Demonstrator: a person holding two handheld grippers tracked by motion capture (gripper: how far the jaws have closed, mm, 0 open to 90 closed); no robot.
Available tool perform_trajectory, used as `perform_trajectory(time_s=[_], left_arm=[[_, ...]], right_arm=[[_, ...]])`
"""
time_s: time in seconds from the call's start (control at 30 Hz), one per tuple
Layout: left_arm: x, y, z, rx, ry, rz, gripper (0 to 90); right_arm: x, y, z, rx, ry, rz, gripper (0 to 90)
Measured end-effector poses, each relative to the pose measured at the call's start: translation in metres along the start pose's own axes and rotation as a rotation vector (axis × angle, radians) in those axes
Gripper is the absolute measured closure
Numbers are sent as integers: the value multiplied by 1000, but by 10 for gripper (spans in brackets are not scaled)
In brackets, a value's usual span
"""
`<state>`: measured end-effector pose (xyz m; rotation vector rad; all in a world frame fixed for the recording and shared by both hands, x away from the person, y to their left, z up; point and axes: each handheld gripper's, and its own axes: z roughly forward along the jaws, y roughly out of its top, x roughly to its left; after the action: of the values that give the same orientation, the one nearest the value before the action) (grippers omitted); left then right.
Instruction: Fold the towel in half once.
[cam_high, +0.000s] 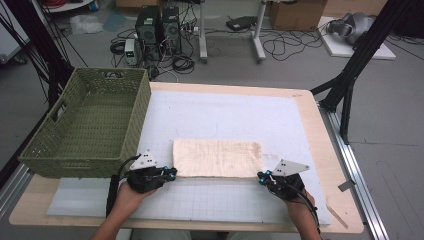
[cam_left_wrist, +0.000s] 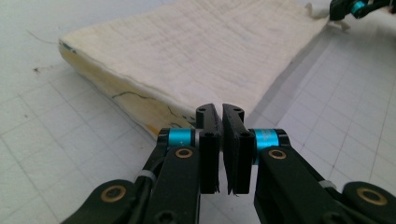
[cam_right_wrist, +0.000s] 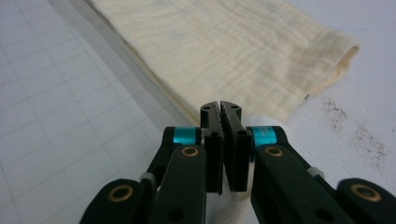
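- A folded cream-coloured cloth of crinkled woven fabric (cam_high: 218, 158) lies flat on the white gridded mat (cam_high: 225, 200) that covers the pale wooden surface (cam_high: 330, 150), near my edge of it.
- My left gripper (cam_high: 172, 173) sits at the cloth's near left corner. In the left gripper view its jaws stand clenched, pads nearly together, with the cloth's corner right at their tips; I cannot tell whether fabric is pinched between them.
- My right gripper (cam_high: 261, 176) sits at the cloth's near right corner. In the right gripper view its jaws are clenched, and a bit of white fabric shows beneath them; the cloth's edge meets their tips, so I record them as grasping that corner.
- The cloth's folded layers show along its left edge in the left gripper view (cam_left_wrist: 196, 60), with thin dark lines on the lower layer.
- A green woven plastic basket (cam_high: 50, 150) stands on the surface's left side, well apart from the cloth.
- Dark specks mark the mat beside the cloth's right end in the right gripper view.
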<state>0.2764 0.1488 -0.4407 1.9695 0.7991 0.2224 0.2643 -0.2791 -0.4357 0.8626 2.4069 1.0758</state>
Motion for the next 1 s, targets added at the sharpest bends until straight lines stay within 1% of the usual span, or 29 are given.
perform_trajectory(time_s=[0.03,0.07,0.1,0.13,0.17,0.2,0.23,0.27,0.3,0.33,0.37,0.4,0.43,0.5,0.53,0.57,0.63,0.67,0.7,0.77,0.83,0.93,0.97,1.0], left_arm=[[1,-1,0,14,3,-3,846],[2,-1,1,18,4,-8,837],[3,-2,0,18,13,-18,818],[6,-2,-1,1,39,-34,746],[8,-1,-3,-12,54,-46,646],[11,0,-6,-46,70,-57,613],[13,1,-8,-77,90,-58,577],[14,1,-10,-93,102,-60,522],[17,1,-11,-114,105,-67,497],[17,1,-12,-125,111,-67,481],[18,1,-13,-137,114,-66,464],[20,1,-14,-151,116,-69,449],[20,1,-15,-158,124,-74,418],[21,2,-16,-193,135,-89,364],[21,3,-17,-214,146,-87,332],[21,4,-17,-231,149,-88,286],[20,6,-17,-244,168,-78,210],[20,7,-16,-249,167,-64,158],[19,7,-16,-252,166,-57,158],[18,8,-14,-254,158,-48,158],[17,9,-14,-257,152,-32,158],[18,8,-15,-263,145,-34,160],[19,8,-15,-262,140,-35,160],[20,8,-14,-260,136,-39,161]], right_arm=[[-1,-1,0,6,8,3,874],[-1,-1,0,10,16,0,829],[0,-2,-1,11,8,2,793],[-2,-2,-2,1,10,6,773],[-3,-3,-6,-19,5,11,730],[-3,-2,-8,-35,-1,20,716],[-5,-2,-13,-67,-9,32,679],[-6,-3,-17,-93,-20,44,638],[-7,-3,-19,-108,-25,58,610],[-8,-3,-23,-133,-40,78,539],[-9,-4,-24,-147,-56,89,486],[-9,-5,-26,-156,-83,101,442],[-10,-6,-27,-164,-117,113,362],[-12,-7,-29,-179,-151,151,316],[-13,-8,-30,-188,-161,164,293],[-14,-8,-31,-193,-174,170,270],[-14,-9,-32,-193,-199,175,215],[-14,-9,-33,-196,-214,180,190],[-14,-10,-34,-199,-226,190,160],[-15,-10,-35,-199,-236,200,132],[-14,-11,-36,-200,-238,212,121],[-14,-11,-35,-199,-240,215,115],[-15,-11,-35,-198,-244,209,115],[-15,-11,-34,-198,-240,216,115]])
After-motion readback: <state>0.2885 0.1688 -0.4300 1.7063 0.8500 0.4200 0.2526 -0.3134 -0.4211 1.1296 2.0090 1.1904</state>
